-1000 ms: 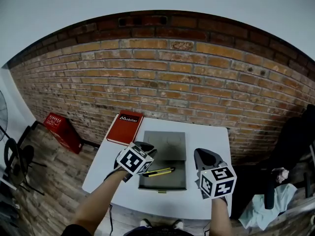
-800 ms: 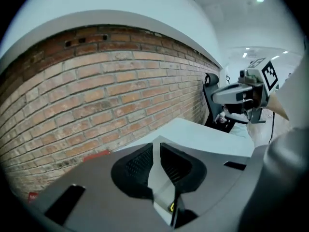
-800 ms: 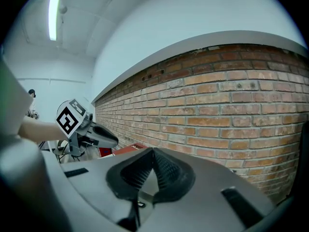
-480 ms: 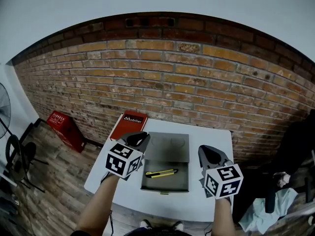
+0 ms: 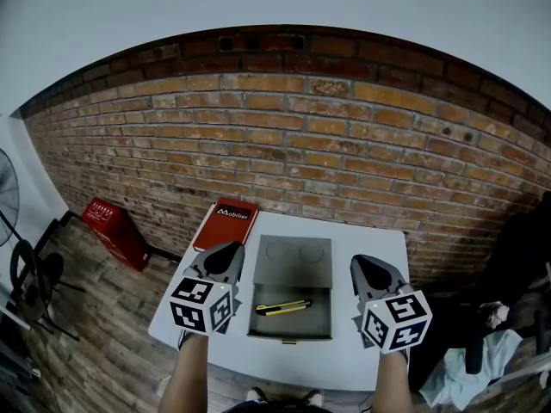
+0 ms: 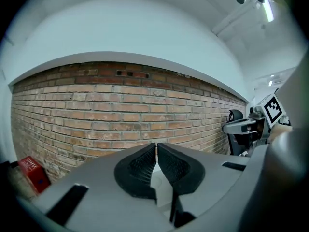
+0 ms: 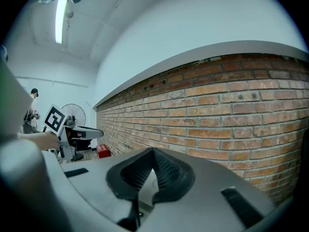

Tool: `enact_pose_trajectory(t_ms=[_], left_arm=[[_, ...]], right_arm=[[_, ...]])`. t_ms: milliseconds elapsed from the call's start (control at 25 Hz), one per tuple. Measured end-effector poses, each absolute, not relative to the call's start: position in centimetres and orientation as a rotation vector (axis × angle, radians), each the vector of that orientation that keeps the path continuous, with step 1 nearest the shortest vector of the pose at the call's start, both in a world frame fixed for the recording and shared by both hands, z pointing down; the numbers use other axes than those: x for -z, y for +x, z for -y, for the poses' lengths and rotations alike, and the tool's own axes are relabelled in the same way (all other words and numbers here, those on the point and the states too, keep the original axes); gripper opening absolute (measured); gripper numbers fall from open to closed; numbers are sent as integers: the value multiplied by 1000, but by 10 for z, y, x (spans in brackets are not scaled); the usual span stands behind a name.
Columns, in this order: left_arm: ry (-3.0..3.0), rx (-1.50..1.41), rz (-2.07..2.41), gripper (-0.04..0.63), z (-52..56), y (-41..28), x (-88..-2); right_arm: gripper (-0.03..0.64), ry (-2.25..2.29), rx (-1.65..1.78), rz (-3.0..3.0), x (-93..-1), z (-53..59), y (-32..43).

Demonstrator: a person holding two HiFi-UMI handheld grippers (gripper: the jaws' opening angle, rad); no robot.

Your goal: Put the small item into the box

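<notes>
A yellow utility knife [image 5: 283, 307] lies inside the open grey box [image 5: 289, 329], whose lid [image 5: 293, 261] is folded back toward the wall. My left gripper [image 5: 225, 256] hovers just left of the box, above the white table [image 5: 284, 360]. In the left gripper view its jaws [image 6: 157, 146] are shut with nothing between them and point at the brick wall. My right gripper [image 5: 368, 269] is held up to the right of the box. Its jaws [image 7: 153, 151] are also shut and empty.
A red book [image 5: 226, 223] lies at the table's far left corner. A red crate [image 5: 112, 228] sits on the wooden floor by the brick wall. A dark chair [image 5: 516, 256] stands to the right, and a fan [image 5: 4, 205] to the far left.
My left gripper has drawn back leftward from over the box's edge and now stands beside the box. The knife stays in the box. The right gripper has barely moved.
</notes>
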State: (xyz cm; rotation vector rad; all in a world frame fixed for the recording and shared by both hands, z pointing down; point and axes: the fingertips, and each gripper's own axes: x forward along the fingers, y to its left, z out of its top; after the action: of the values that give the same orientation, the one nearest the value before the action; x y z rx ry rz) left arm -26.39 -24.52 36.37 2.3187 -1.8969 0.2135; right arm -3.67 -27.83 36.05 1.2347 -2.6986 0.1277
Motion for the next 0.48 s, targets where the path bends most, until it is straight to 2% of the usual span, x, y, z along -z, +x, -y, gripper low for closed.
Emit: enact_pose_trajectory(t_ms=[480], left_arm=[[2275,-279,1947,32,236,-278,-379]], right_arm=[[19,1227,-106,2698,-361,275,-39]])
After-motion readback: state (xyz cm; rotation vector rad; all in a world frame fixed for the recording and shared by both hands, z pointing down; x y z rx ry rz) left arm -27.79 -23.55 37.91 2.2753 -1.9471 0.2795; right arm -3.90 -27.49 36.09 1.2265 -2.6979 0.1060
